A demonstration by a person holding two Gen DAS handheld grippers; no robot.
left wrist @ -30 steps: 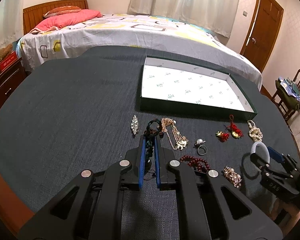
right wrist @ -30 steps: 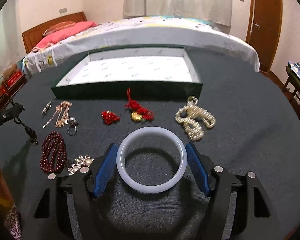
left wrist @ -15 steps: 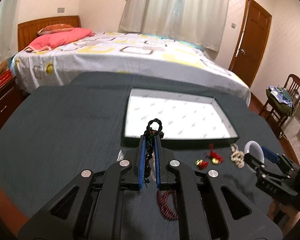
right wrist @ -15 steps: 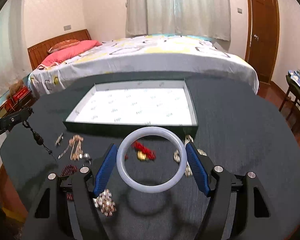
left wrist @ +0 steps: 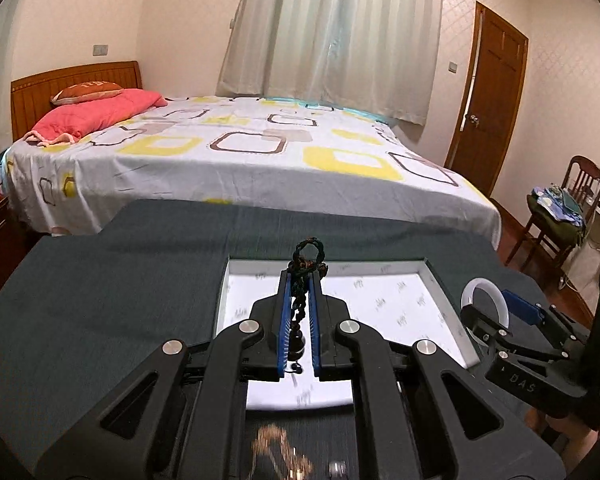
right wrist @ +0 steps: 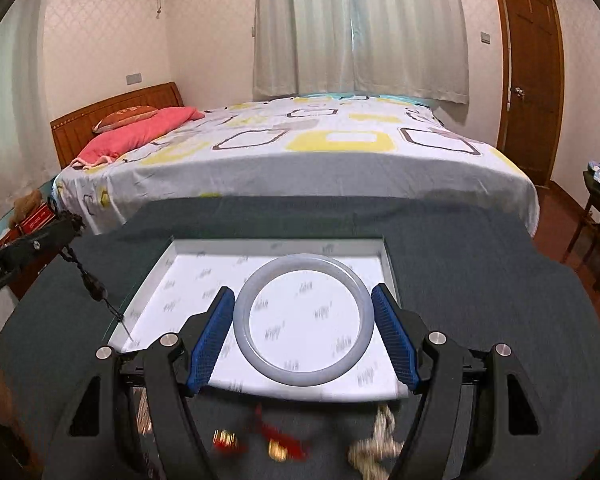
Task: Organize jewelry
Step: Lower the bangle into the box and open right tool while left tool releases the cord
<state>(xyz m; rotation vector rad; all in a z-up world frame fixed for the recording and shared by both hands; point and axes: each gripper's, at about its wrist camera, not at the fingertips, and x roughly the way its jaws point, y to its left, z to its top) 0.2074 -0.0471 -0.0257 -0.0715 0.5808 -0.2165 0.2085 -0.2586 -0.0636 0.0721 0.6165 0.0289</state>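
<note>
- Left wrist view: a dark braided bracelet (left wrist: 300,300) is pinched between the narrow fingers of the left gripper (left wrist: 299,280), held above the white-lined tray (left wrist: 380,304) at twelve o'clock.
- Right wrist view: a pale bangle (right wrist: 303,320) is clamped across the right gripper (right wrist: 303,312), its fingers wide, over the tray. The carrying step appears underway; lowering and release are judged next.

A pale bangle (right wrist: 303,320) hangs level over the white-lined tray (right wrist: 388,258). A dark braided cord (left wrist: 300,300) dangles over the tray's left side. Red and pearl pieces (right wrist: 376,446) lie blurred on the cloth nearby.
</note>
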